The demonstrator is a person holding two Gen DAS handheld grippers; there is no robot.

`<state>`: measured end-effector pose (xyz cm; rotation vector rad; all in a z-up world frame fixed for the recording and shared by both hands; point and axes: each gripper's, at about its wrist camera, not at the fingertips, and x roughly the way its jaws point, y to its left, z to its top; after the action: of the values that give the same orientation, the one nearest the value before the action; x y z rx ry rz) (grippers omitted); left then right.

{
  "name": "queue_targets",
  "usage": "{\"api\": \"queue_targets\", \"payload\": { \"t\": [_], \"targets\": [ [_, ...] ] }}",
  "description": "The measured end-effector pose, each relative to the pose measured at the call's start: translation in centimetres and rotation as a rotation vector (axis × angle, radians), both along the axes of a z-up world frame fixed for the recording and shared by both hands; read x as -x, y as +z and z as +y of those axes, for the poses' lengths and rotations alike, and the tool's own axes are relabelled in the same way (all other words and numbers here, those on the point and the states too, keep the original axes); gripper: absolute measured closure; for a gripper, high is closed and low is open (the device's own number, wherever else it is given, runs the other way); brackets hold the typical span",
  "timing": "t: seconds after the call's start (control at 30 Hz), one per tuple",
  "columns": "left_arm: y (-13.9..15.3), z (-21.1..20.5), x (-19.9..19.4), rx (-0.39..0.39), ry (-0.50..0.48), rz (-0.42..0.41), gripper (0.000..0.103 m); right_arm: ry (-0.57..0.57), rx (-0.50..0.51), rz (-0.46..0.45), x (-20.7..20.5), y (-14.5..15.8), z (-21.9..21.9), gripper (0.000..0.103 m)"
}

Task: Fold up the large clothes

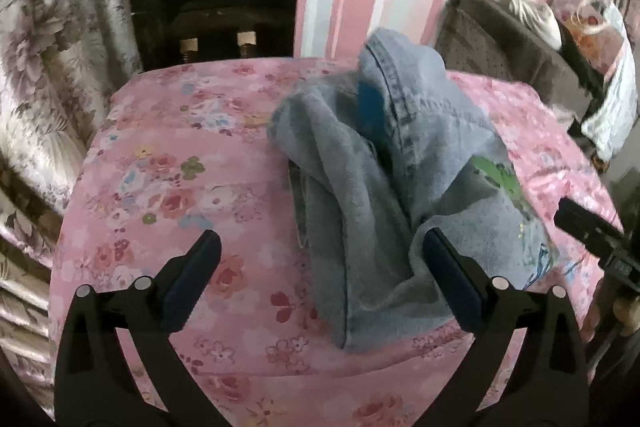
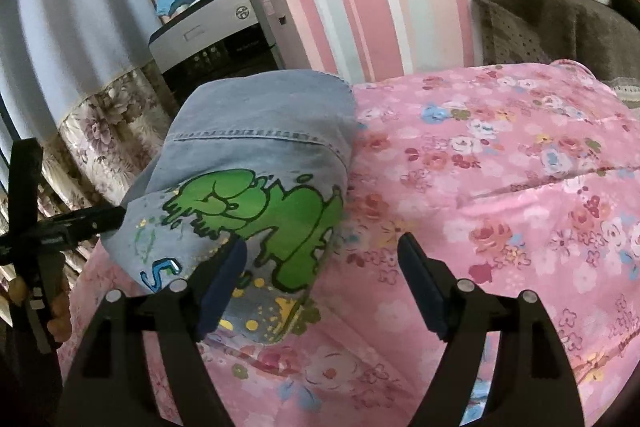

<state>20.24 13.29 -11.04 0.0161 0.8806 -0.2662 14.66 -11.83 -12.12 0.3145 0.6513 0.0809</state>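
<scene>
Both your left gripper (image 1: 320, 259) and right gripper (image 2: 320, 267) stand open and empty over the bunched denim garment (image 2: 256, 163) on the pink floral bedspread (image 2: 500, 187); between folds, I judge; next regrip an edge.

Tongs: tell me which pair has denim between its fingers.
The left tongs: folded denim garment lies between their open fingers. The right tongs bracket mostly pink floral bedspread.

Left tool (image 1: 320, 251) agape, right tool (image 2: 322, 259) agape
</scene>
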Motion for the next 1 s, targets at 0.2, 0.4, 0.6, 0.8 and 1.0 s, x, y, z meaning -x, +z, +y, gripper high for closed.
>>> {"api": "queue_targets", "payload": {
  "t": [0.2, 0.4, 0.6, 0.8, 1.0],
  "targets": [
    [-1.9, -1.3, -1.1, -0.035, -0.050, 0.018, 0.003, 0.022, 0.024, 0.000, -0.6, 0.3, 0.9, 0.025],
    [-3.9, -0.3, -1.5, 0.020, -0.070, 0.057, 0.003, 0.026, -0.011, 0.025, -1.2, -0.3, 0.8, 0.025],
    [-3.2, -1.5, -0.4, -0.071, -0.047, -0.024, 0.003, 0.032, 0.036, -0.029, -0.7, 0.9, 1.2, 0.025],
    [-2.7, -2.1, 1.0, -0.126, 0.043, -0.083, 0.003, 0.051, 0.092, -0.048, -0.6, 1.8, 1.7, 0.025],
    [-4.0, -0.7, 0.8, -0.023, 0.091, -0.008, 0.003, 0.063, 0.085, -0.027, -0.7, 0.8, 1.9, 0.023]
  ]
}}
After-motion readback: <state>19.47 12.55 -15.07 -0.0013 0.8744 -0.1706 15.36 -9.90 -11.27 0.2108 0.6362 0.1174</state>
